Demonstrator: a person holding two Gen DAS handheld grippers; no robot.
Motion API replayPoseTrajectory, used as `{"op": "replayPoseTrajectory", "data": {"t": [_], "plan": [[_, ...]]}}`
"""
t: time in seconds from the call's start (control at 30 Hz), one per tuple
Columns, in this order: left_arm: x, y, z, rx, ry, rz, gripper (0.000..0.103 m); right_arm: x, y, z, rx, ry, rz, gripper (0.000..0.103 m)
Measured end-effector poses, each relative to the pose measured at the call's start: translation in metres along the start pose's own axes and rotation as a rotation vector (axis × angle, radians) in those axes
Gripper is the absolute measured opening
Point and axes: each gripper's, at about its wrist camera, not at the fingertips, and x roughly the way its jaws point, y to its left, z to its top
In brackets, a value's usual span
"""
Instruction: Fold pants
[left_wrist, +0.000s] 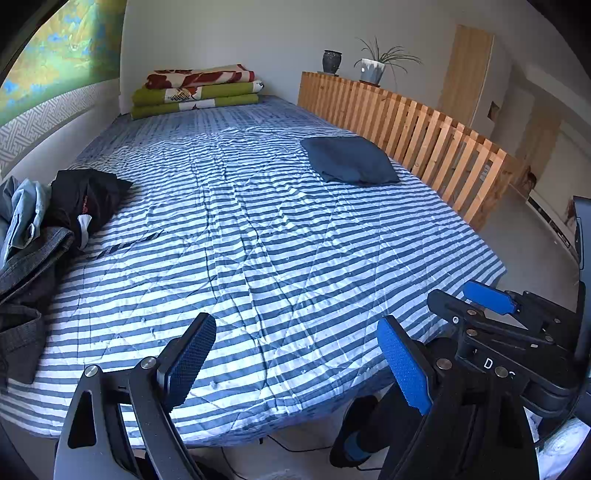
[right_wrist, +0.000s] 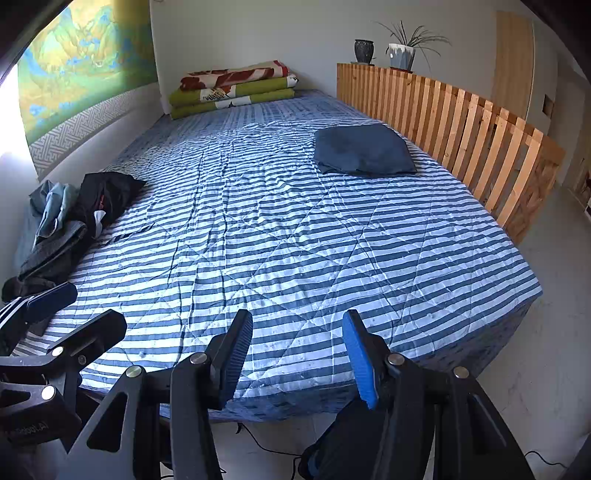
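Both grippers hovered over the near edge of the bed (left_wrist: 280, 236), pointing down and across it. Left gripper (left_wrist: 295, 365): jaws spread wide, nothing between them. Right gripper (right_wrist: 295, 354): jaws roughly half open, also empty.

One dark blue folded garment (right_wrist: 364, 149) lay at about 1 o'clock on the striped quilt, just beside the wooden slat rail (right_wrist: 480, 125); it looked like a finished piece. A loose pile of clothes (right_wrist: 70, 221) sat at 9 to 10 o'clock against the wall, with a black garment (right_wrist: 107, 195) on top, a pale blue one behind it and a grey one nearer the foot of the bed. Which of these were pants could not be told.

Judged step: between items, nothing in hand. Next move would call for reaching toward 9 o'clock, pinching one garment out of the pile, and dragging it flat onto the open middle of the bed.
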Motion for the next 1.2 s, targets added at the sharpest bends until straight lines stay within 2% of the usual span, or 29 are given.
{"op": "replayPoseTrajectory", "data": {"t": [1.2], "plan": [[0.01,0.002,0.004,-0.001,0.014,0.001,0.091,0.012,0.004,0.001,-0.008,0.028,0.008,0.047]]}}
